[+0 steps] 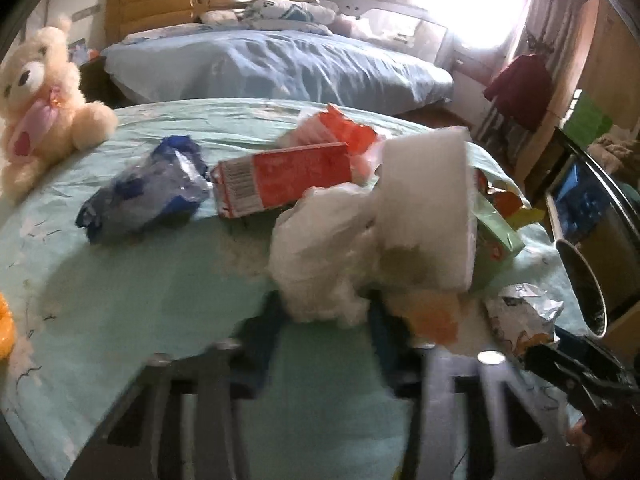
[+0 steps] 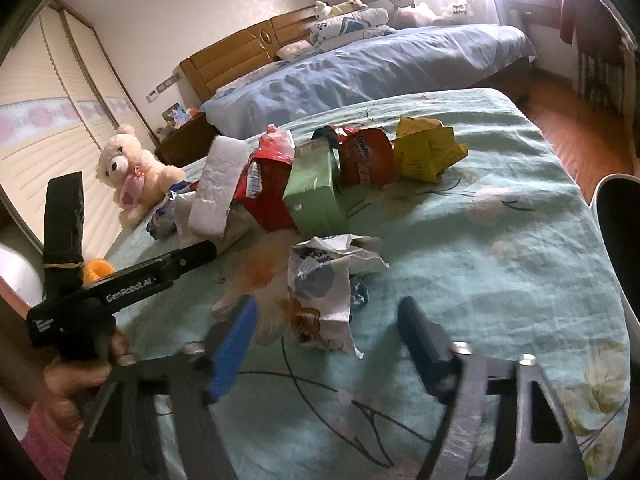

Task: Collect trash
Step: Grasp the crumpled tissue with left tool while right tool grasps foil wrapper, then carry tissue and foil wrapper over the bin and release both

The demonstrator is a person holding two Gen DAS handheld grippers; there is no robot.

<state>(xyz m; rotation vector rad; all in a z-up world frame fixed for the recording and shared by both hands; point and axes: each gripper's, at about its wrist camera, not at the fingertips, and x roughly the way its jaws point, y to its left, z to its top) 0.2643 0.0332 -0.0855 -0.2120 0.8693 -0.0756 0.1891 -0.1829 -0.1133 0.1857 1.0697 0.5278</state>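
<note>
Trash lies on a bed with a mint sheet [image 1: 120,304]. My left gripper [image 1: 326,312] is shut on a crumpled white plastic bag [image 1: 320,248] that carries a white foam block [image 1: 424,208], lifted above the sheet. Behind it lie a red carton [image 1: 280,178], a blue wrapper [image 1: 148,192] and a green carton [image 1: 496,240]. My right gripper [image 2: 324,320] is open, its fingers either side of a crumpled silver wrapper [image 2: 324,276] lying on the sheet. The left gripper's body [image 2: 132,284] shows in the right view, with the foam block [image 2: 218,188].
A cream teddy bear [image 1: 44,92] sits at the bed's left edge. A yellow wrapper [image 2: 428,152], an orange-brown wrapper [image 2: 366,156] and the green carton [image 2: 316,188] lie further back. A dark bin [image 1: 584,284] stands off the right edge. A blue bed [image 1: 280,64] lies beyond.
</note>
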